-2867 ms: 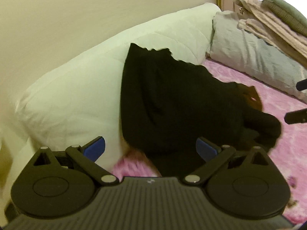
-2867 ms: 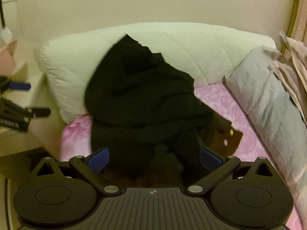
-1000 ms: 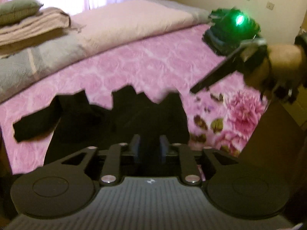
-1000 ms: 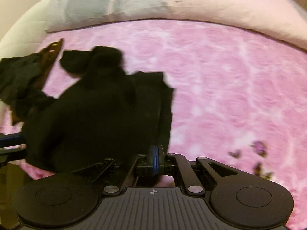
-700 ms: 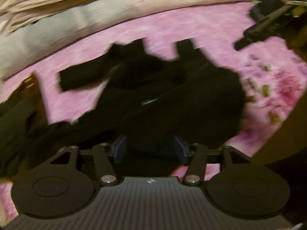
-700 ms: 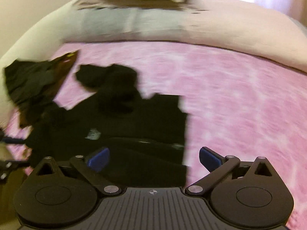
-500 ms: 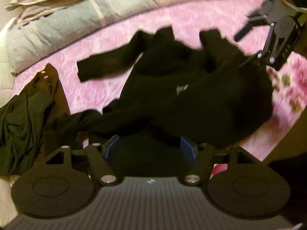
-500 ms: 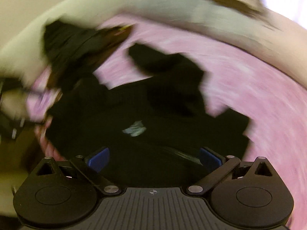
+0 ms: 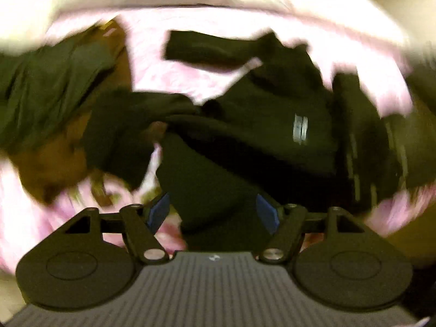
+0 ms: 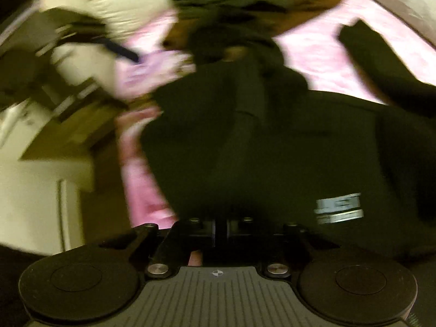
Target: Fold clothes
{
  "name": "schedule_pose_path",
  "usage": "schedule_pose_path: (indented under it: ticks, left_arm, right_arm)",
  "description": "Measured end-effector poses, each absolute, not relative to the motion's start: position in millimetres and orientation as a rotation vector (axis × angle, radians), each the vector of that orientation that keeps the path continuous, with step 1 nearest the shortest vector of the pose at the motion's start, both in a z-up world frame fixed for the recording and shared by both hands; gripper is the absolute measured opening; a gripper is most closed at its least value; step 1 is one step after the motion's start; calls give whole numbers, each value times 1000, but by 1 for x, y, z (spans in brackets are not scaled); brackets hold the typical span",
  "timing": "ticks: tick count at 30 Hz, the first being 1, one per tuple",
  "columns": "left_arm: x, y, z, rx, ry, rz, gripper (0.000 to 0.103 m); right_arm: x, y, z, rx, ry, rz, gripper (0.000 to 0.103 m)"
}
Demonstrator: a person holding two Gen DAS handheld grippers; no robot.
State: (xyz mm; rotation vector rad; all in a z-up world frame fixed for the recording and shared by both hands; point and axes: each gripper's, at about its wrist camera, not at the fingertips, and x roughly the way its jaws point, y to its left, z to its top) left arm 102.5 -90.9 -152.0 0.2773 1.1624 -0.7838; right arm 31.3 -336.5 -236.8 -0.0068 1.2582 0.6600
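Lying spread on the pink bed cover (image 9: 169,54), the black sweatshirt (image 9: 259,125) runs left to right across the left wrist view, one sleeve (image 9: 201,47) reaching to the far left and a small pale logo (image 9: 299,130) toward the right. Its near hem sits directly under both pairs of tongs, so the coming fold likely turns on that edge: the body stretches away from the tongs toward the far side, and a hem lifted here would carry far-ward over the chest.

Left tongs (image 9: 214,209) stand open, having just been opening, with a fold of the black fabric rising between the blue pads, which do not appear to press it. Right tongs (image 10: 220,229) have just been closing and are now shut at the hem; blur hides whether cloth is pinched. Both hands look about equally near the hem. A dark green garment (image 9: 51,81) lies crumpled at far left, apart.
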Motion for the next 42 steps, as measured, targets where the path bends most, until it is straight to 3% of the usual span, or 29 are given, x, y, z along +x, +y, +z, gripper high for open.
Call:
schedule_pose_path:
  ticks: [3,9,11,14,15,16,17,18,19,23,29,32,34,36,37,38,42]
  left_arm:
    - [106,-88,-153,56,1229,-718,78]
    - [87,-135,-190,74,1313,-650,78]
    - [83,-150,-207,129,1333,-615,70]
    - [78,-160,-226,199,1347,-581,23]
    - [77,-158,-225,203,1338,-565,13]
    - [75,-155,-223,202,1324,-552,10]
    - [73,-149,-216,190,1299,-546,9]
    - [70,-142,-208,180,1275,-538,8]
    - [67,-133,-200,174,1256,-527,7]
    - [48,-108,-173,135,1234,-494,7]
    - [12,-92,-163,102,1220,-465,7]
    - [3,-87,-169,97,1221,-441,7]
    - [4,-85,-168,106,1205,-445,7]
    - [5,-85,-164,120,1181,-460,7]
    - [6,-85,-162,127,1169,-467,7]
    - [8,-86,-159,137,1153,-478,7]
    - [26,-107,-128,207,1036,-552,6]
  right_arm:
    - [1,-309,-230,-32,1293,760,8]
    - [-28,-296,-240,3,1354,801,9]
    - [-29,-305,-238,13,1355,799,9]
    - [-22,-324,-229,2,1358,779,9]
    - [-17,-334,-224,13,1357,761,10]
    - [-10,-345,-218,32,1351,747,29]
    - [-2,-357,-211,35,1325,729,79]
    - [6,-370,-204,36,1295,710,98]
    - [16,-375,-198,20,1244,691,103]
    - [79,-400,-205,-159,1117,604,103]
    - [174,-383,-279,-605,956,713,103]
    - [204,-373,-320,-734,969,844,103]
    - [220,-376,-338,-669,1073,887,99]
    - [233,-391,-339,-511,1144,869,70]
    - [234,-401,-333,-444,1158,829,14]
    - [234,-412,-326,-379,1170,785,4]
    - [200,-462,-276,-298,1078,577,4]
